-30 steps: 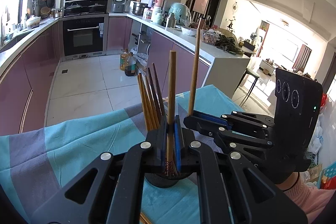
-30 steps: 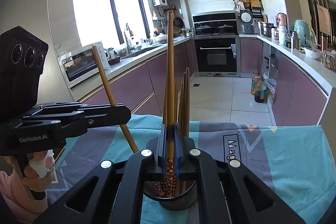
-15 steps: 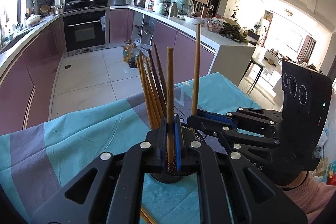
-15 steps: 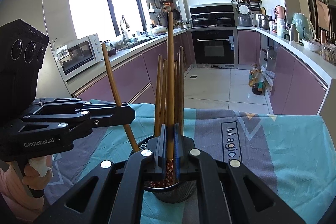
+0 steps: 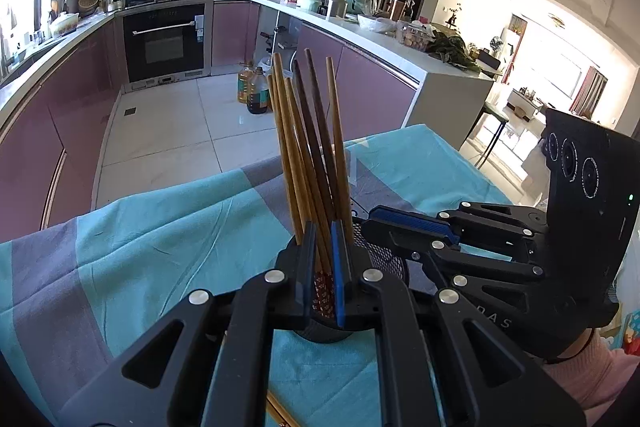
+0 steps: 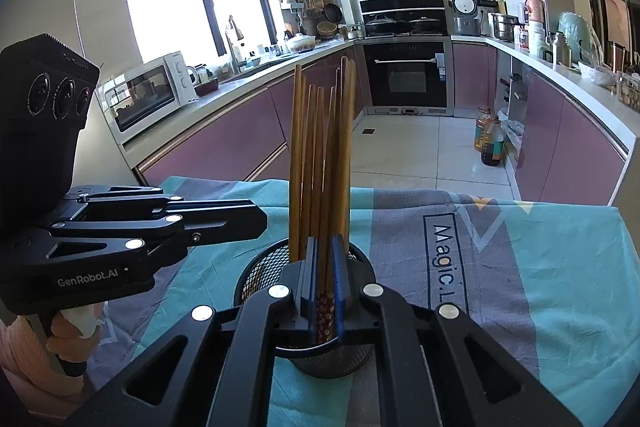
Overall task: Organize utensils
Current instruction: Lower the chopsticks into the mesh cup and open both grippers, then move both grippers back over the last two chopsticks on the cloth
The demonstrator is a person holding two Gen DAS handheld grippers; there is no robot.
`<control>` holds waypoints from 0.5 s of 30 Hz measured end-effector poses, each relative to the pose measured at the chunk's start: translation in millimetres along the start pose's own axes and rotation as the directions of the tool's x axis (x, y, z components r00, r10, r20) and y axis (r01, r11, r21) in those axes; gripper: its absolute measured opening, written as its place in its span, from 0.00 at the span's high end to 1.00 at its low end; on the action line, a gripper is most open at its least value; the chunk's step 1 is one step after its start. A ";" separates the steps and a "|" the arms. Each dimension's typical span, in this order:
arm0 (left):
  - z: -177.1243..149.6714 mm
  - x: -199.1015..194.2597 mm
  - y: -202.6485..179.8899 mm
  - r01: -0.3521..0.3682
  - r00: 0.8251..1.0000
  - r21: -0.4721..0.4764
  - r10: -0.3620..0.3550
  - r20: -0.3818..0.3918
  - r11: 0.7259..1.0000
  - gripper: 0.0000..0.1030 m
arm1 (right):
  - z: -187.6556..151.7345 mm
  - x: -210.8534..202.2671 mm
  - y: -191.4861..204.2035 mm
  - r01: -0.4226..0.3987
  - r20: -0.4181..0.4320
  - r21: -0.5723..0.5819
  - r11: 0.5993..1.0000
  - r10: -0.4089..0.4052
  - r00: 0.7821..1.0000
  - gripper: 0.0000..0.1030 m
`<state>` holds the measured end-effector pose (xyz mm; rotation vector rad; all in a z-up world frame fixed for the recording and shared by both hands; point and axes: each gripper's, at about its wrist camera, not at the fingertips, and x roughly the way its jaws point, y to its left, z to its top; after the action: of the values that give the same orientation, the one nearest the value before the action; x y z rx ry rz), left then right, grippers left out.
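A black mesh utensil cup (image 6: 262,277) stands on the cloth and holds several wooden chopsticks (image 6: 320,163), upright and fanned. It also shows in the left wrist view (image 5: 386,259), with the chopsticks (image 5: 308,147) in it. My left gripper (image 5: 323,263) sits just above the cup's near rim, its jaws slightly apart with chopsticks standing loose in the gap. My right gripper (image 6: 323,271) is the same on its side of the cup. The right gripper also shows from the side in the left wrist view (image 5: 400,223), and the left gripper in the right wrist view (image 6: 240,219); neither holds a chopstick.
A teal and grey cloth (image 6: 500,267) covers the table. A chopstick tip (image 5: 280,411) lies on the cloth under my left gripper. Beyond the table edge are the tiled floor, purple cabinets (image 6: 224,143) and oil bottles (image 6: 490,143).
Each gripper lowered its chopstick into the cup, opened slightly and let go. Both chopsticks now stand among the others in the cup.
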<state>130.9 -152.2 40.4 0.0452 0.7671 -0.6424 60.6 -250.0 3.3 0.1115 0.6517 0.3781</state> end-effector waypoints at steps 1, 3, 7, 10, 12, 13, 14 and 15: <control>-2.3 -2.0 3.0 0.002 1.000 -0.002 -0.002 0.002 1.000 0.93 | -0.3 0.2 0.0 0.000 0.000 0.002 1.000 0.000 1.000 0.93; -5.1 -4.1 3.9 0.003 1.000 -0.006 -0.003 0.006 1.000 0.91 | -0.8 -0.2 -0.1 -0.001 0.000 0.006 1.000 0.001 1.000 0.93; -10.9 -11.4 10.9 -0.002 1.000 -0.022 0.002 0.019 1.000 0.83 | -2.2 -3.1 1.7 -0.005 0.004 0.007 1.000 0.005 1.000 0.93; -15.4 -15.4 14.2 -0.026 0.999 -0.030 0.027 0.032 0.999 0.77 | -3.3 -6.4 2.7 -0.009 0.009 0.006 1.000 0.009 1.000 0.88; -18.7 -20.3 16.4 -0.044 0.998 -0.037 0.045 0.046 0.998 0.72 | -4.0 -9.2 4.3 -0.015 0.014 0.006 1.000 0.015 1.000 0.83; -20.7 -22.9 18.3 -0.054 0.997 -0.039 0.056 0.052 0.998 0.71 | -4.3 -10.8 5.3 -0.019 0.017 0.005 1.000 0.018 1.000 0.82; -22.1 -25.6 19.9 -0.065 0.996 -0.040 0.068 0.059 0.997 0.69 | -4.8 -13.1 6.9 -0.026 0.021 0.003 1.000 0.026 0.999 0.81; -23.7 -28.9 20.5 -0.079 0.994 -0.040 0.081 0.068 0.996 0.67 | -5.6 -15.0 8.4 -0.031 0.024 0.001 1.000 0.031 0.999 0.79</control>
<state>111.8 -114.2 38.3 0.0195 0.7060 -0.5509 43.6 -248.0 9.3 0.1271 0.6268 0.4060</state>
